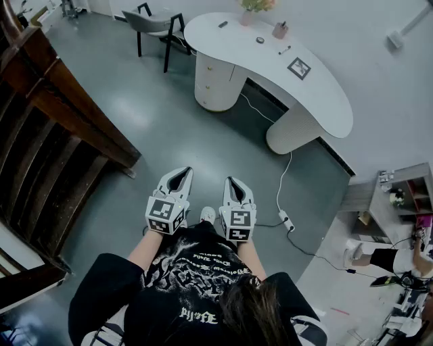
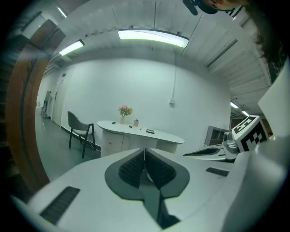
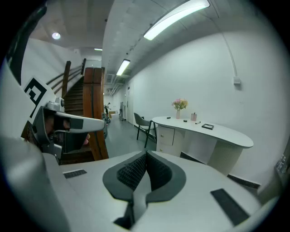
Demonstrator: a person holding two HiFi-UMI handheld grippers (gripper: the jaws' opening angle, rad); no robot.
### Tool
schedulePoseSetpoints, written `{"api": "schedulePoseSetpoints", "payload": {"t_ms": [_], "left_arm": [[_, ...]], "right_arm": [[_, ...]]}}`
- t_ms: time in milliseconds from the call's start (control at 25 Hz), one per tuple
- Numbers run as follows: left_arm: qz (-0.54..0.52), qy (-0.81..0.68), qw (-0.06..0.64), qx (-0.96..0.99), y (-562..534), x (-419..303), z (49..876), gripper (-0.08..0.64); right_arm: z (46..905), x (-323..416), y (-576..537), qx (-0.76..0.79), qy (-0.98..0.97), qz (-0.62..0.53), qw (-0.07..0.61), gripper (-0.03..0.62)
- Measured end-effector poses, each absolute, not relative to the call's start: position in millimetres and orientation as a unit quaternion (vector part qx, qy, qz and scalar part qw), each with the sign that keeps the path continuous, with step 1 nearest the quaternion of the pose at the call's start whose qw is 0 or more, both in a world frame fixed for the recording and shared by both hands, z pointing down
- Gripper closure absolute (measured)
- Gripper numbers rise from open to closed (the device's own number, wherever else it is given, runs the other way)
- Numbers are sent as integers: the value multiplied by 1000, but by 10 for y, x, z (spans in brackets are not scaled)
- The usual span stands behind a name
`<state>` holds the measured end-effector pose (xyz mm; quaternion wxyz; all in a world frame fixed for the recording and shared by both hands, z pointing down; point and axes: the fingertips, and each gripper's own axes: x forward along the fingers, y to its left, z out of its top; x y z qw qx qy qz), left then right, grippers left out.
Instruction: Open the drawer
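A white curved desk (image 1: 308, 94) stands across the room. Its drawer unit (image 1: 214, 76) has small knobs and its drawers are closed; it also shows in the left gripper view (image 2: 111, 141) and the right gripper view (image 3: 166, 135). My left gripper (image 1: 177, 178) and right gripper (image 1: 233, 185) are held side by side in front of the person's chest, well short of the desk. Both point toward it. The left gripper (image 2: 145, 152) is shut with nothing in it. The right gripper (image 3: 146, 155) is shut too, and empty.
A dark chair (image 1: 154, 24) stands left of the desk. A wooden staircase (image 1: 47, 128) fills the left side. A white cable and power strip (image 1: 287, 221) lie on the grey floor to the right. On the desk are a flower vase (image 1: 247, 13) and small items.
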<state>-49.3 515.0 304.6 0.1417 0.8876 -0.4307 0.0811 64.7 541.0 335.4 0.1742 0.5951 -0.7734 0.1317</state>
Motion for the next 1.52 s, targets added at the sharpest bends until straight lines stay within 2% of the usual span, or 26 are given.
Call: {"api": "schedulePoseSetpoints", "payload": {"t_ms": [560,960,1520], "left_arm": [[53,-481,119,867,4849,-334,2986,534],[58,-512,125,848,4823,-78,3120,534],[57,-508,115,852,4443,-258,3151,534]], "right_arm": [[3323,1370,5074,628,-760,111,122,566],[3421,1770,4921,604,-780,112,121,567],[3394,1678,4494,628,-765,82,118,566]]}}
